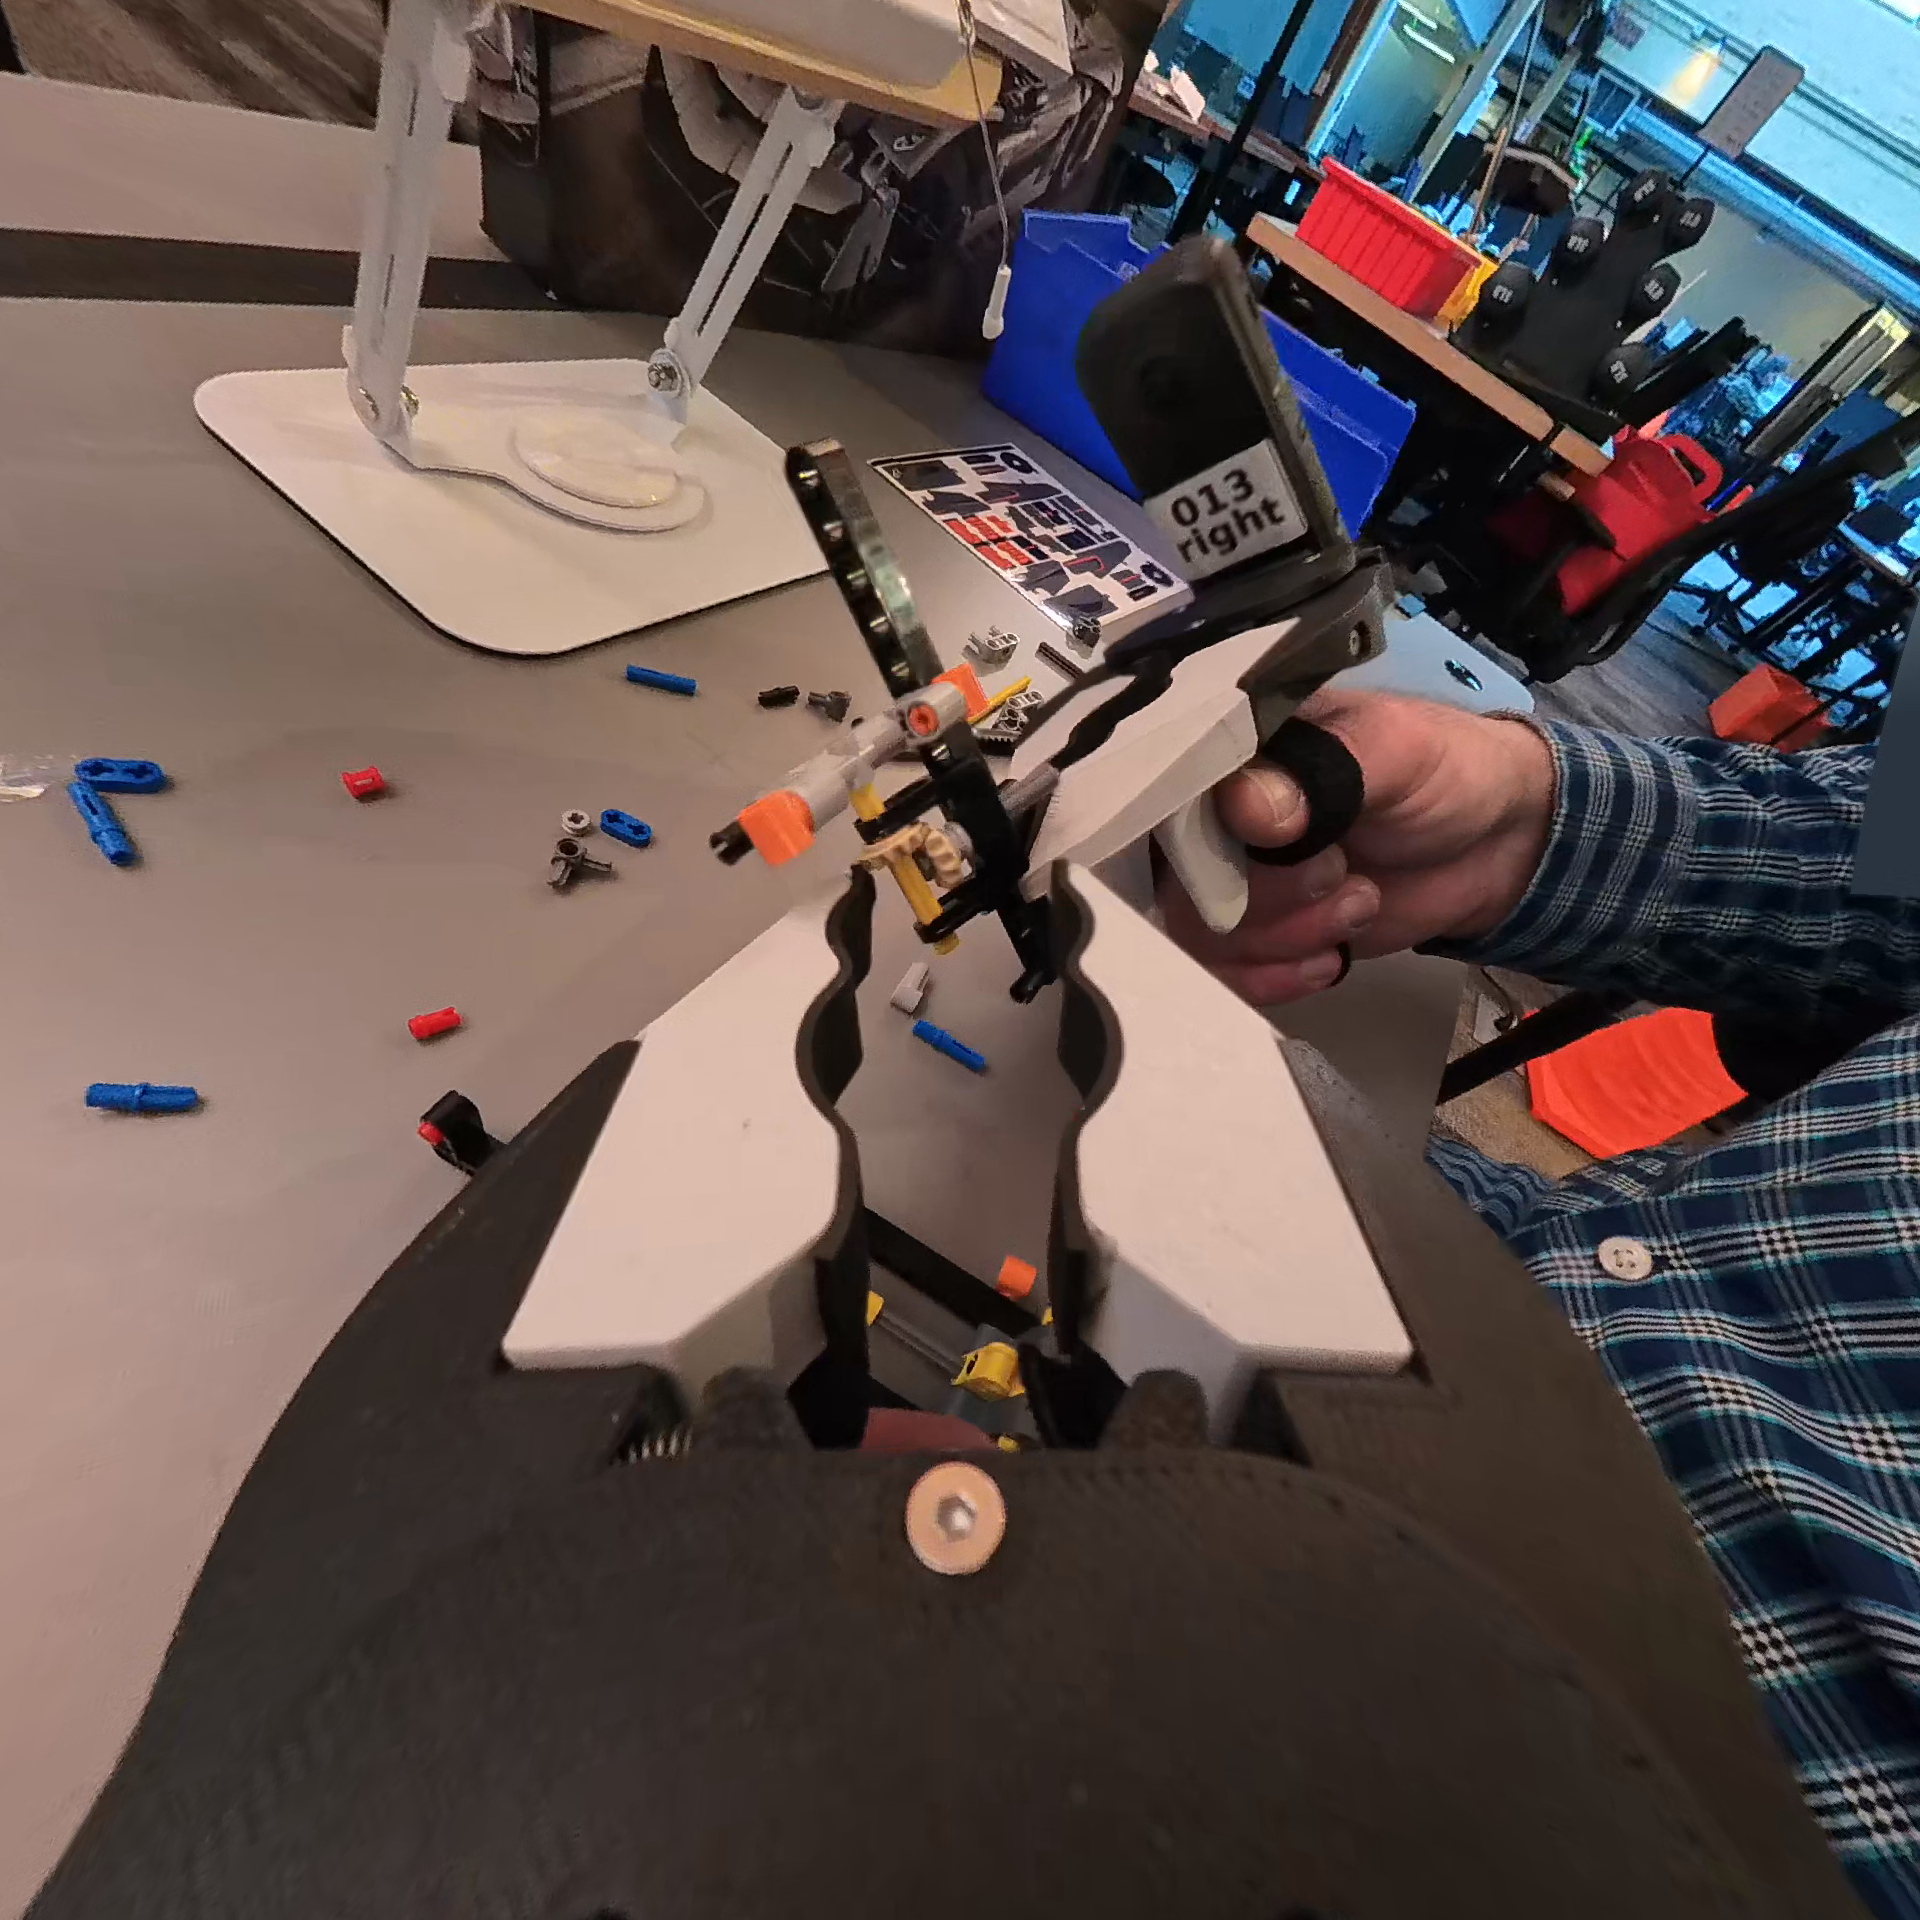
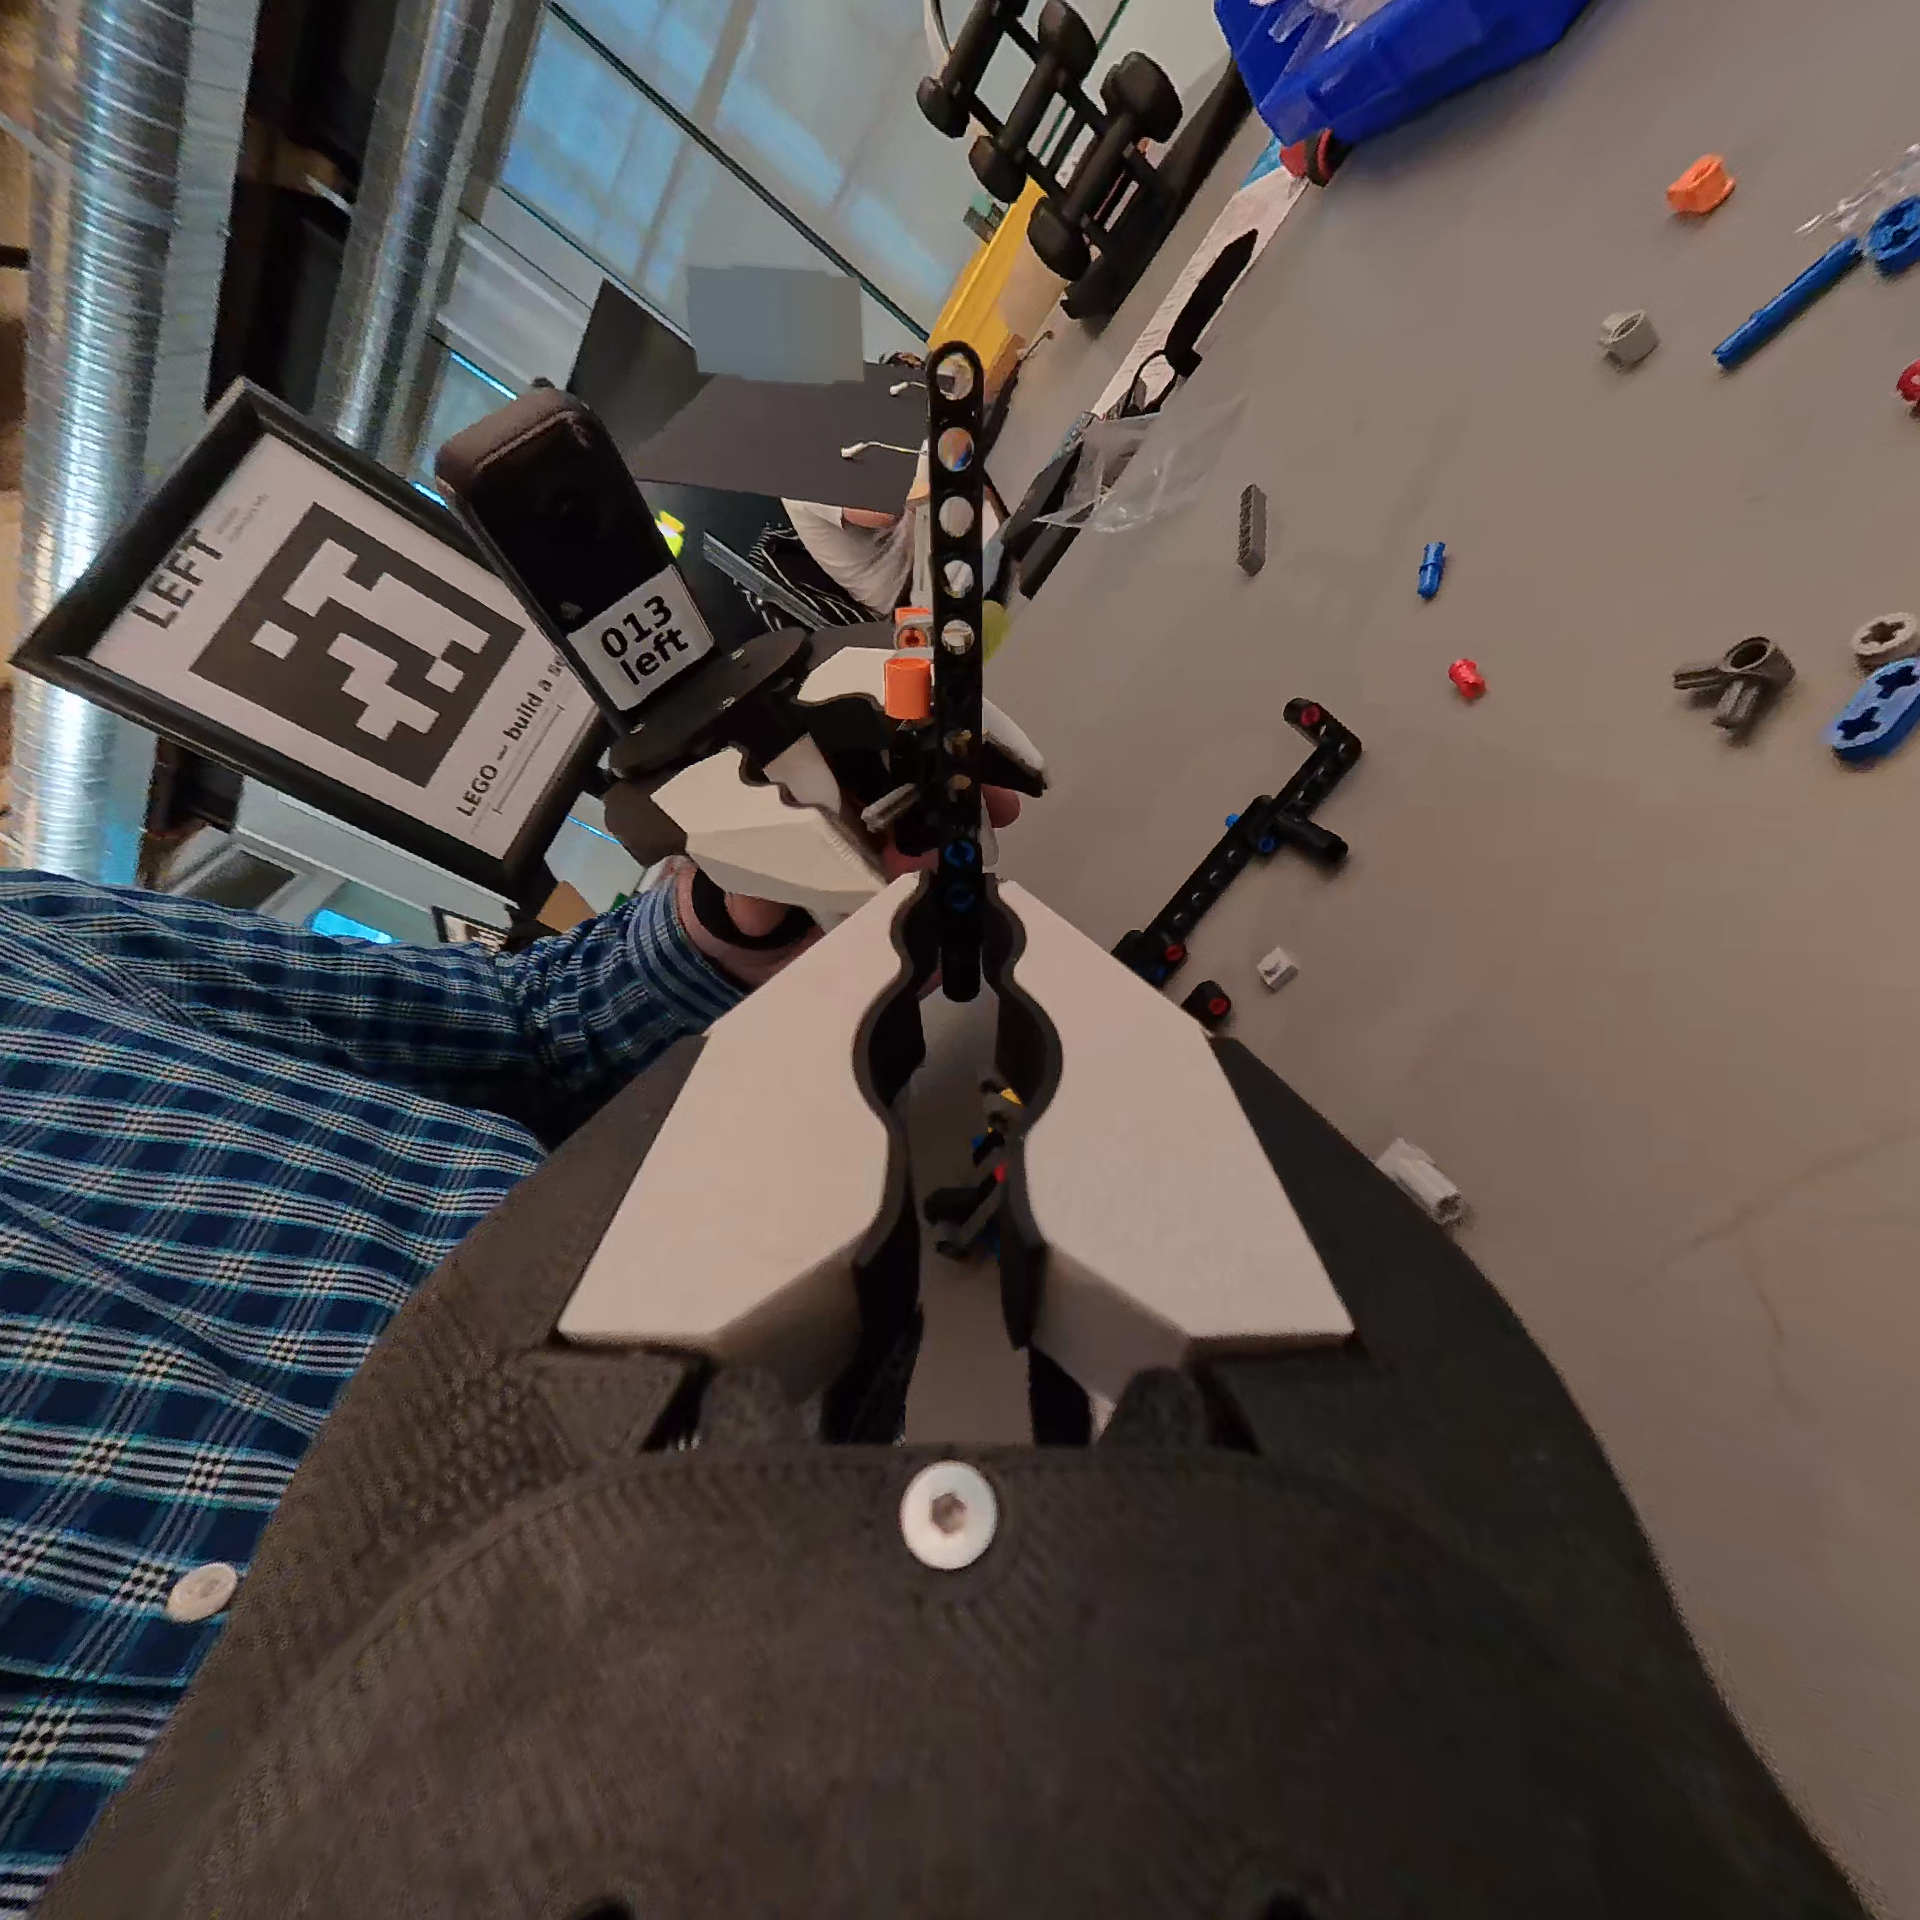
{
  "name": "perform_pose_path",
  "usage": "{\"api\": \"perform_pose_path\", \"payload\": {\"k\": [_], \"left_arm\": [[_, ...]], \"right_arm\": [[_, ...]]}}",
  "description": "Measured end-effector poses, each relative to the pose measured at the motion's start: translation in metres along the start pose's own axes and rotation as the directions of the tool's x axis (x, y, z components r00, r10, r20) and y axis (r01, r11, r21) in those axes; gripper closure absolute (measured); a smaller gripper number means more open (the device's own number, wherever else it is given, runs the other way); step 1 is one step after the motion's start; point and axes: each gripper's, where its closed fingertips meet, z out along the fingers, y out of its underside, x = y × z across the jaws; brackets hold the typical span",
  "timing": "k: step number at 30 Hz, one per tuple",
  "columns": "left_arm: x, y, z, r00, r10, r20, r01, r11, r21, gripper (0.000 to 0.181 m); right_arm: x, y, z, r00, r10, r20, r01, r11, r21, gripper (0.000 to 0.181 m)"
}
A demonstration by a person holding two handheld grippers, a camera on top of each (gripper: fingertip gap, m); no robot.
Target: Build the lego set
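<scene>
Left claw [image 1: 961, 883] tips hide the assembly's [image 1: 914, 790] lower end.

A grey table [image 1: 260, 935] is set in an open workshop, with a white stand [image 1: 499, 499] and a blue bin [image 1: 1070, 312] placed on it. Wooden benches [image 1: 1434, 343], a red crate [image 1: 1382, 234] and black dumbbells [image 2: 1049, 135] are ranged beyond, daylit through large windows [image 2: 665, 208]

Stood on the grey counter [image 1: 260, 987]: a white folding stand [image 1: 499, 488] at far left. Lay right of it: a blue bin [image 1: 1049, 312]. Beyond, on another table, a red bin [image 1: 1382, 234]; behind it, black dumbbells [image 1: 1621, 270].
</scene>
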Motion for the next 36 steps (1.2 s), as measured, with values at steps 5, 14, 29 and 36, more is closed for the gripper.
{"api": "perform_pose_path", "payload": {"k": [5,14,29,36], "left_arm": [[-0.001,-0.004,-0.003,0.999,-0.03,-0.023,0.03,0.999,0.029,0.159],[0.003,-0.012,-0.006,0.985,-0.137,-0.106,0.147,0.984,0.098,0.16],[0.021,-0.045,-0.021,0.732,-0.44,-0.52,0.612,0.76,0.218,0.16],[0.022,-0.056,-0.027,0.691,-0.435,-0.577,0.66,0.705,0.26,0.149]], "right_arm": [[-0.001,-0.001,0.0,1.0,0.018,0.017,-0.018,1.0,0.006,0.176],[-0.006,-0.002,0.0,0.998,0.041,0.053,-0.042,0.999,0.018,0.176],[-0.027,-0.016,-0.002,0.983,0.082,0.165,-0.097,0.992,0.085,0.176],[-0.035,-0.024,-0.004,0.971,0.098,0.218,-0.131,0.981,0.143,0.175]]}}
